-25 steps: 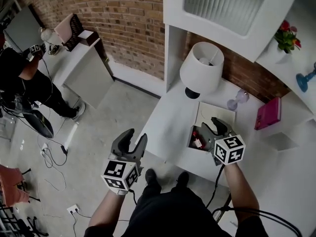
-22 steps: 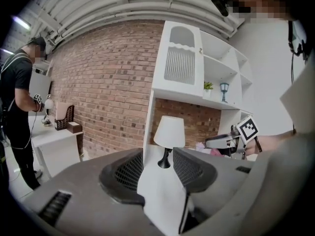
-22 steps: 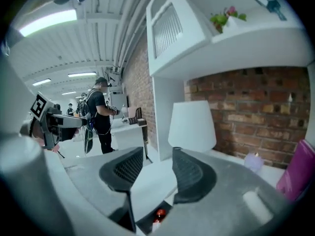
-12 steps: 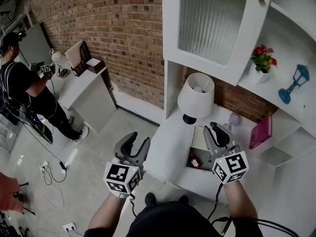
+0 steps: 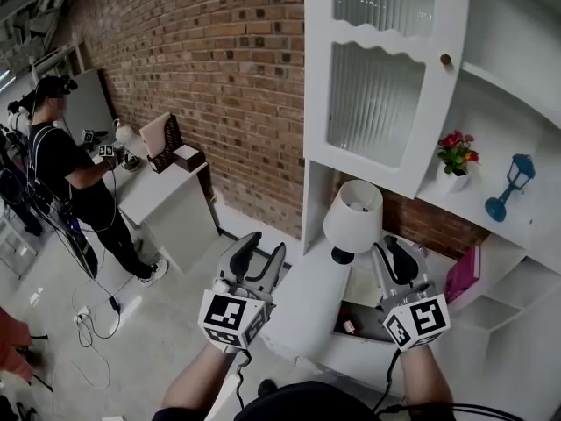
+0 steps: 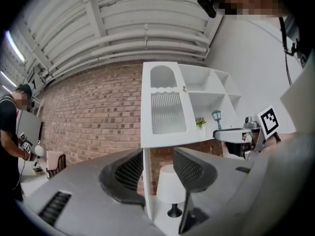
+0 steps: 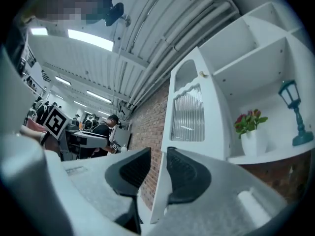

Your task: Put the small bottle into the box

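Observation:
In the head view an open box (image 5: 358,312) stands on the white table (image 5: 302,310) below the lamp. A small red-topped bottle (image 5: 349,326) lies inside it. My right gripper (image 5: 390,251) is held up above the box, its jaws together with nothing between them; in its own view the right gripper (image 7: 158,154) points at the cupboard. My left gripper (image 5: 266,244) hovers left of the table over the floor, open and empty. In its own view the left gripper (image 6: 157,156) frames the lamp.
A white lamp (image 5: 352,217) stands behind the box. The glass-door cupboard (image 5: 386,68) rises above it, with shelves holding a flower vase (image 5: 456,160), a blue lantern (image 5: 510,182) and a pink book (image 5: 460,272). A person in black (image 5: 61,160) works at a counter far left.
The head view has tilted upward. My right gripper lifted away from the box and its jaws came together. Both grippers now sit higher, pointing toward the cupboard.

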Tool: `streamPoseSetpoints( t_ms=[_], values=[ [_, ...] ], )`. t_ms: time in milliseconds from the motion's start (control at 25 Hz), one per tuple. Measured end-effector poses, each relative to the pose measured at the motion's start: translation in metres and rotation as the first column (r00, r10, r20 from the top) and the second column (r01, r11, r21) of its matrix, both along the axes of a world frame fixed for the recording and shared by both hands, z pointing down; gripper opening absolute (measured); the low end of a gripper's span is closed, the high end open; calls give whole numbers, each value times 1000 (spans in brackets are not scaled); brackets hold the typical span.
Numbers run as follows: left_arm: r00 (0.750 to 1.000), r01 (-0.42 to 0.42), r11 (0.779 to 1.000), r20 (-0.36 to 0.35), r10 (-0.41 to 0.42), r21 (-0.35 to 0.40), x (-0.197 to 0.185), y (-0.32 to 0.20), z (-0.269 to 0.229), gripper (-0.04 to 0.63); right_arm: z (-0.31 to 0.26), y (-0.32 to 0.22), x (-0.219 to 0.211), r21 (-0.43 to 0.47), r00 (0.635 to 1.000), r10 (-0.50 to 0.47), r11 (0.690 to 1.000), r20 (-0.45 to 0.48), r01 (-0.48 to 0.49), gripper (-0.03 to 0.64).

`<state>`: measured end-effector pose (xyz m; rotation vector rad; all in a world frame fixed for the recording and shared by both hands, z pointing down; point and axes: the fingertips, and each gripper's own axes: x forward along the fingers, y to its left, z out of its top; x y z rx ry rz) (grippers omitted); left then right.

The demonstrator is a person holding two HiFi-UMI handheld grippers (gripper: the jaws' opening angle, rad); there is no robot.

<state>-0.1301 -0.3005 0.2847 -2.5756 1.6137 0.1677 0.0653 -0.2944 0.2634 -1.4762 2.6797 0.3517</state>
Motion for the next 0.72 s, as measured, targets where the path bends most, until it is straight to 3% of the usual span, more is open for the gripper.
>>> streamPoseSetpoints(
  t_ms=[200, 360, 720],
  values=[
    [1000, 14, 995, -7, -14, 96, 6, 16, -22, 187, -22, 12, 5, 40, 998, 12, 999, 54, -14, 101],
    [999, 47, 995, -32, -44, 88, 0, 26, -16, 187, -25, 17, 15, 53, 996, 35, 998, 85, -40, 101],
    [996, 92, 994, -26, -90, 55, -13, 21, 4, 187, -13, 13, 22, 53, 996, 66, 996, 56, -69, 101]
  ],
)
